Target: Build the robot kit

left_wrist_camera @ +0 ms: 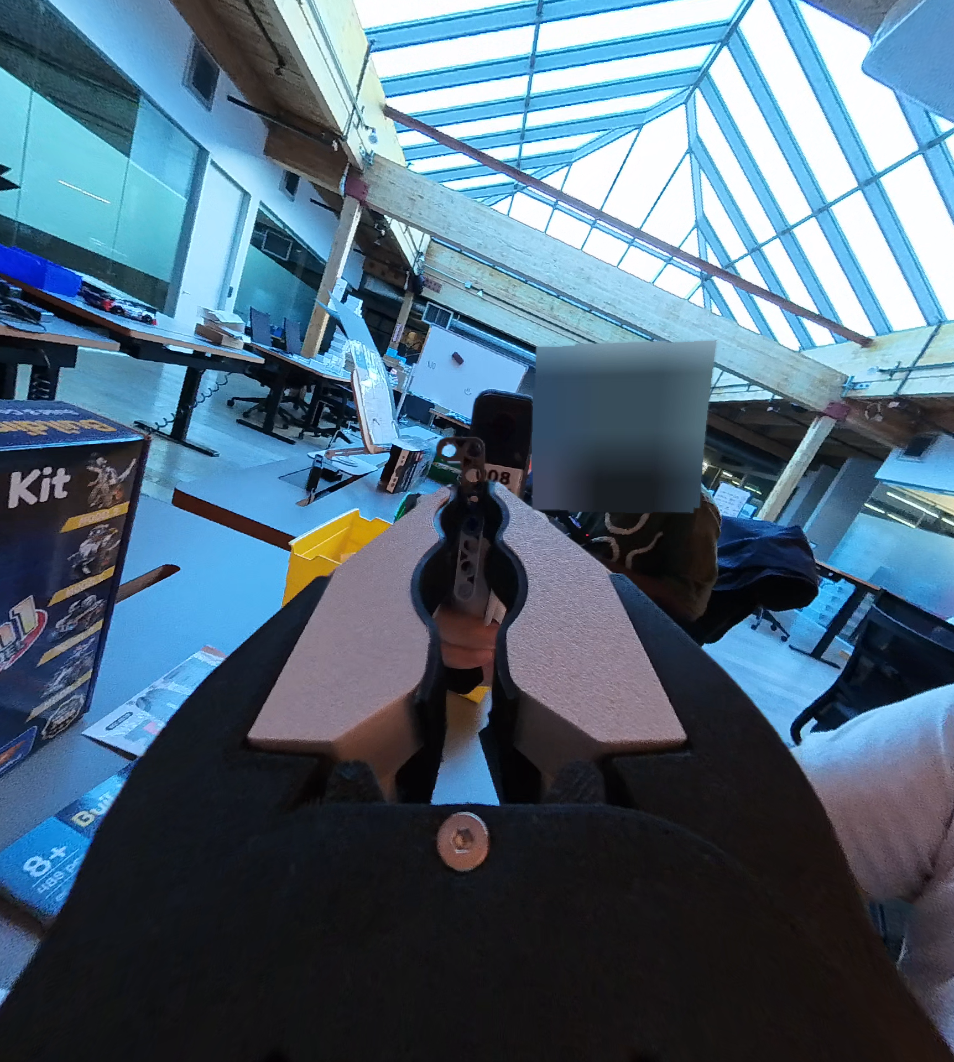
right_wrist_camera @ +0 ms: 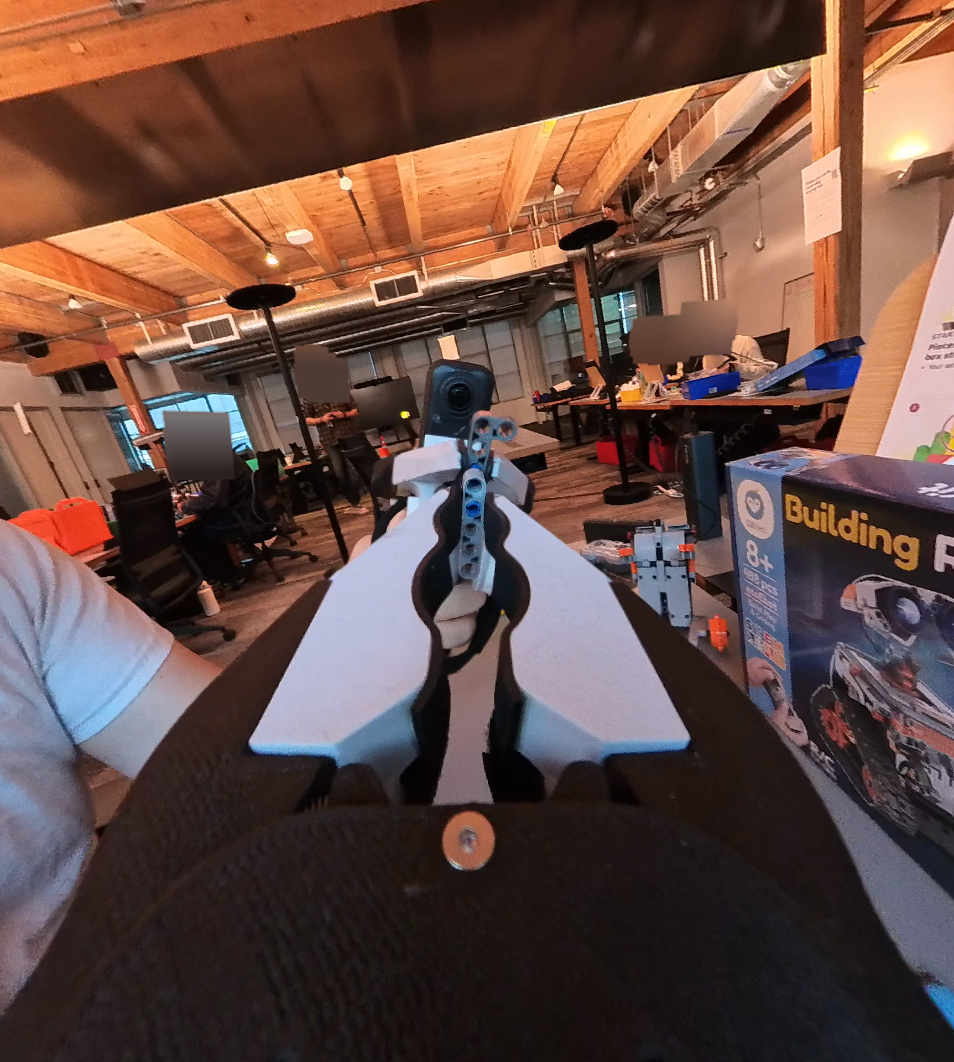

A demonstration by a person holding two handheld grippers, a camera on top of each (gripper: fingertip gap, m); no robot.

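Between the tips of the left tongs (left_wrist_camera: pixel 471 495): a grey holed beam (left_wrist_camera: pixel 467 560), upright in the scalloped gap and firmly clenched. Between the tips of the right tongs (right_wrist_camera: pixel 471 499), facing the other pair tip to tip: the same sort of beam, likewise clenched, with a blue pin (right_wrist_camera: pixel 471 508) through one hole and a short cross-piece (right_wrist_camera: pixel 490 428) at its top. Whether one shared assembly or two joined parts: not clear. Judged a sound hold only with the beam flat against both sides and the two pairs in line, without twist. Farther out on the pale worktop (left_wrist_camera: pixel 193 603): a yellow bin (left_wrist_camera: pixel 331 546), a dark kit box (left_wrist_camera: pixel 32 574), a leaflet (left_wrist_camera: pixel 158 701), a blue booklet (left_wrist_camera: pixel 43 862). Beside the right pair: a small grey model (right_wrist_camera: pixel 661 569) and an orange part (right_wrist_camera: pixel 718 632).
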